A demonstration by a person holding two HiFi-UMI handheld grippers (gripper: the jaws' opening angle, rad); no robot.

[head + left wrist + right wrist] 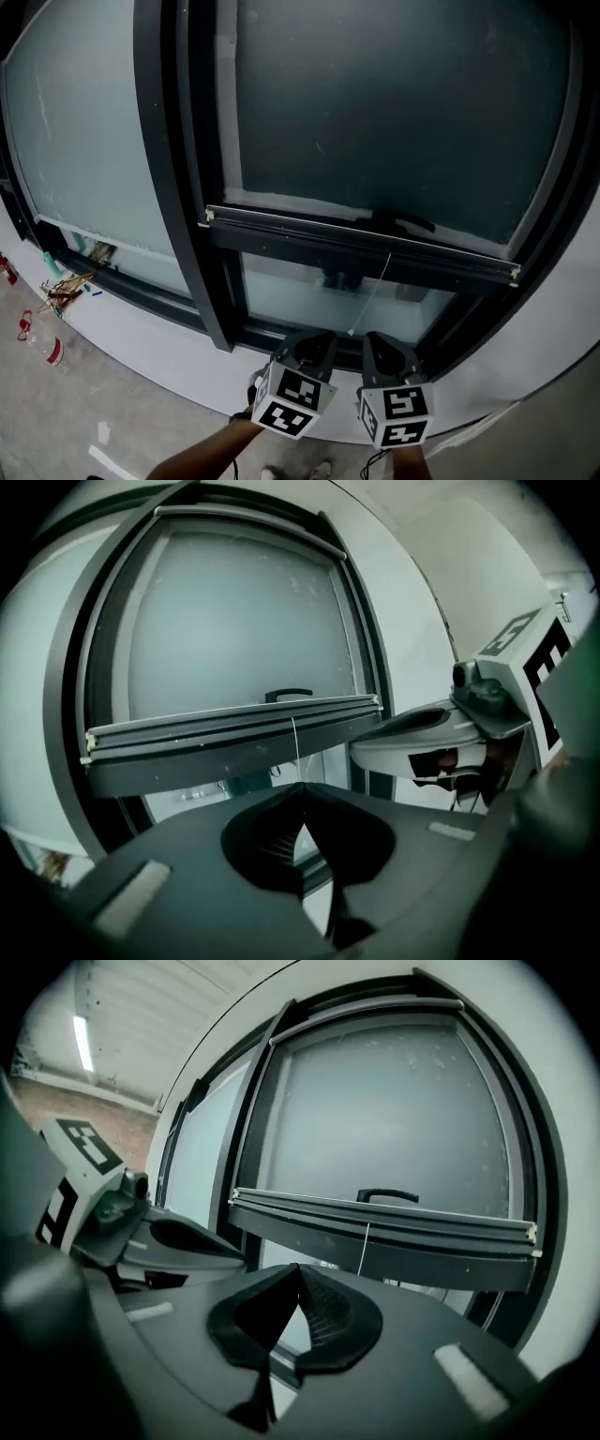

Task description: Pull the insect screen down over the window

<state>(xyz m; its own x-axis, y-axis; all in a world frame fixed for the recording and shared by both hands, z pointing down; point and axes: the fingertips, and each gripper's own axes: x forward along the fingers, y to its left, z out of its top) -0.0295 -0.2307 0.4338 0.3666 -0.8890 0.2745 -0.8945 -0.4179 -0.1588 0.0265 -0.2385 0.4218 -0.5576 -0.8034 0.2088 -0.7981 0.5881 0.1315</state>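
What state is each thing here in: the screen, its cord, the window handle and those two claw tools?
insect screen: drawn partway down; its bottom bar stops above the lower pane.
pull cord: hangs from the bar, end between the two grippers.
window handle: lying level, behind the screen.
left gripper: jaws shut; cord lines up with their tips, hold unclear.
right gripper: jaws shut, nothing between them.

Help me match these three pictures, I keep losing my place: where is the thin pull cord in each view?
Head view: pull cord hangs from the screen bar, right of centre, lower half.
Left gripper view: centre, just below the bar.
Right gripper view: slightly right of centre, below the bar.
Shared landmark: black handle just above the bar.
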